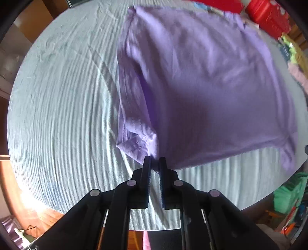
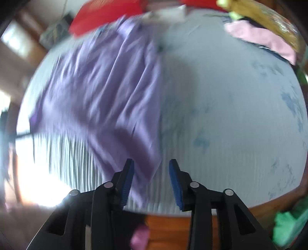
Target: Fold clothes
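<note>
A lilac shirt [image 1: 192, 77] lies spread on a pale blue striped bedsheet [image 1: 57, 115]. Its near corner rises in a tent to my left gripper [image 1: 155, 161], whose fingers stand almost together with the shirt's edge pinched between the tips. In the blurred right wrist view the same lilac shirt [image 2: 100, 92] covers the left half of the bedsheet [image 2: 221, 115]. My right gripper [image 2: 151, 163] hangs over the shirt's near right corner with its blue pads well apart. The cloth lies below the gap and neither pad touches it.
Red boxes [image 1: 269, 15] stand beyond the bed's far side. A heap of other clothes, with a pink garment [image 2: 259, 36] on it, sits at the far right corner. A green bag [image 1: 288, 196] and wooden floor [image 2: 167, 225] lie off the near edge.
</note>
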`<state>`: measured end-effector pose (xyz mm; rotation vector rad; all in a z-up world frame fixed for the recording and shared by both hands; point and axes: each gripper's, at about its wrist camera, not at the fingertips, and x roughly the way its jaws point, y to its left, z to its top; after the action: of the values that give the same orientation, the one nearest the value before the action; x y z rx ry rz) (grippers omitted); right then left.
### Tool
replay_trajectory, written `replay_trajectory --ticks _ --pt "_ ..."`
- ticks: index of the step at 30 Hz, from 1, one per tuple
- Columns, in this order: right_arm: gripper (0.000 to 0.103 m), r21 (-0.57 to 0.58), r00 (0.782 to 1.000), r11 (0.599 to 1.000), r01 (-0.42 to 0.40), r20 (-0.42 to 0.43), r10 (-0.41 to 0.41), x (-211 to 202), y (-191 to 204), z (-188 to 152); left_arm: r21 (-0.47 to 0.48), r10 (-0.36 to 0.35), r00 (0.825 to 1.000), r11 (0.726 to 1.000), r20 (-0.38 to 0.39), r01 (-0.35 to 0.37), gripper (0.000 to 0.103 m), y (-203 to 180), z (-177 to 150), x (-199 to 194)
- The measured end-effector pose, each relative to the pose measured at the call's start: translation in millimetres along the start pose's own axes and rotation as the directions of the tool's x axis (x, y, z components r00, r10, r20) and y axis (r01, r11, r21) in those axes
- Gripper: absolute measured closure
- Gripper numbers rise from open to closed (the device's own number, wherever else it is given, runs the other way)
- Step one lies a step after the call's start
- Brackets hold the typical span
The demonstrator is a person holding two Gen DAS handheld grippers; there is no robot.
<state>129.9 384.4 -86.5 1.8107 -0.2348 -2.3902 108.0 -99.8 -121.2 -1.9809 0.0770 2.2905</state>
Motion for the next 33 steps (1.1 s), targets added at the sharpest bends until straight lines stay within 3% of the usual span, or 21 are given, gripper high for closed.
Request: replay_trajectory --ticks 1,3,5,11,13,15,19,22,23,24,25,26,27,33 --pt "0.063 0.028 1.000 1.000 -0.009 0.017 0.008 1 -5 7 -0.007 -0.011 1.000 1.000 0.023 0.011 0.081 2 2 -7" --pt "0.063 0.078 0.999 0.997 -0.027 0.038 0.024 7 -11 22 -0.020 -0.017 0.997 1.000 0.078 0.018 0.038 6 5 -21" --pt "0.063 0.110 0.998 0.993 -0.045 0.039 0.041 17 -15 34 -0.030 0.003 0.991 1.000 0.132 0.001 0.026 9 6 -33" --pt "0.059 0.078 0.997 0.994 -0.075 -0.023 0.077 32 -9 28 -0.051 -0.007 0.992 0.999 0.125 0.013 0.026 19 4 -24" --pt "0.044 0.032 0.997 0.998 -0.062 -0.045 0.064 36 -2 18 -0.062 0.008 0.994 0.998 0.113 -0.001 0.026 21 1 -11" --pt "0.020 -0.010 0.997 0.999 -0.052 -0.062 0.052 35 5 6 -0.073 0.024 0.994 0.997 0.107 -0.016 0.026 20 1 4" --pt "0.016 -0.091 0.996 0.995 -0.038 -0.085 0.030 35 20 -18 -0.069 0.043 0.996 0.997 0.078 -0.038 0.026 13 -2 32" --pt "0.015 -0.157 0.995 0.988 0.001 -0.095 -0.016 46 33 -33 -0.040 0.052 0.996 0.998 0.074 -0.049 0.038 5 -10 37" --pt "0.015 -0.174 0.995 0.985 0.017 -0.098 -0.034 51 37 -38 -0.044 0.042 0.997 0.998 0.070 -0.039 0.053 5 -11 35" --pt "0.019 -0.198 0.993 0.979 0.043 -0.100 -0.064 57 42 -42 -0.048 0.032 0.997 0.998 0.067 -0.029 0.073 4 -13 32" --pt "0.027 -0.220 0.990 0.973 0.076 -0.096 -0.099 61 47 -45 -0.053 0.022 0.998 0.998 0.063 -0.018 0.083 4 -14 30" --pt "0.052 -0.228 0.990 0.969 0.092 -0.086 -0.114 59 49 -45 -0.057 0.011 0.998 0.998 0.060 -0.008 0.092 4 -15 28" --pt "0.099 -0.229 0.990 0.968 0.100 -0.073 -0.120 56 52 -43 -0.062 0.001 0.998 0.998 0.056 0.002 0.095 3 -16 25" --pt "0.098 -0.204 1.000 0.979 0.017 0.005 -0.017 7 58 8 -0.092 -0.119 0.986 0.987 0.113 0.130 0.096 11 9 -20"
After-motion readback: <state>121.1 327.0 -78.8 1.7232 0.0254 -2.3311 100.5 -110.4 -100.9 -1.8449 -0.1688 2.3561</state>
